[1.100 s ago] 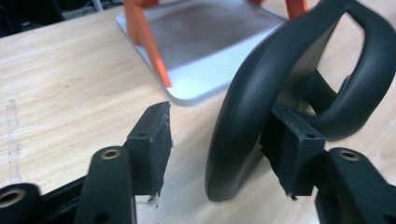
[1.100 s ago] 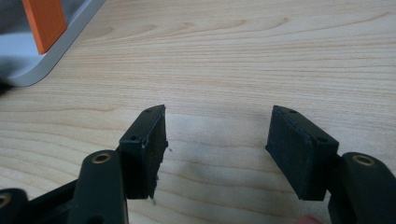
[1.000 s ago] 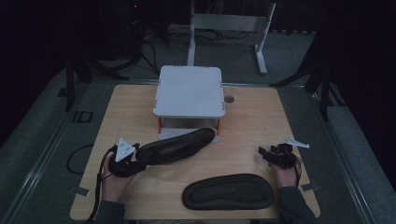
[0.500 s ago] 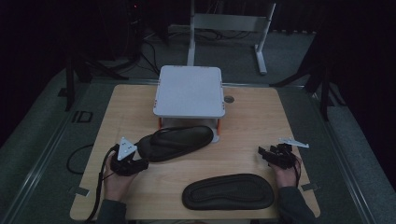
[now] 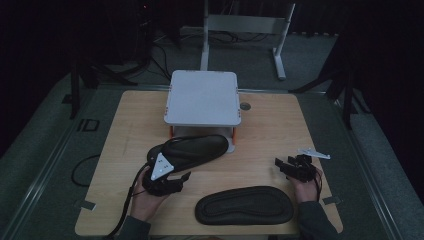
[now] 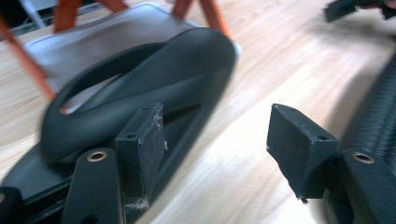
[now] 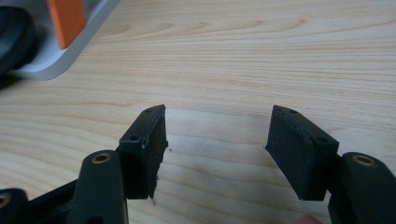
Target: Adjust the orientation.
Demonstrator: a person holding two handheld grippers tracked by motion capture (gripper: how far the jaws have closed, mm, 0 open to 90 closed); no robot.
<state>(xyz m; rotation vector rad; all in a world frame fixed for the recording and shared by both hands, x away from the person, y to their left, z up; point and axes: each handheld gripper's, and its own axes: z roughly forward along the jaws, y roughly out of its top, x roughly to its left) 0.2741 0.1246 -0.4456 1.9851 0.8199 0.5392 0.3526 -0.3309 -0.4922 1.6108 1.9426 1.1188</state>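
Observation:
A black slipper lies strap up, its far end under a white rack on orange legs. In the left gripper view this slipper sits just beyond the left jaw. My left gripper is open beside the slipper's near edge, with bare wood between its pads. A second black slipper lies sole up near the front edge, and its ribbed sole is at the right in the left gripper view. My right gripper stands open over bare table at the right.
The rack's white base and an orange leg lie ahead and left of the right gripper. A small round grommet sits in the wooden tabletop behind the rack. Metal stand legs rise beyond the table.
My left gripper has moved right along the near side of the first slipper, away from its end. The slipper now lies a little further under the rack. The right gripper has stayed put.

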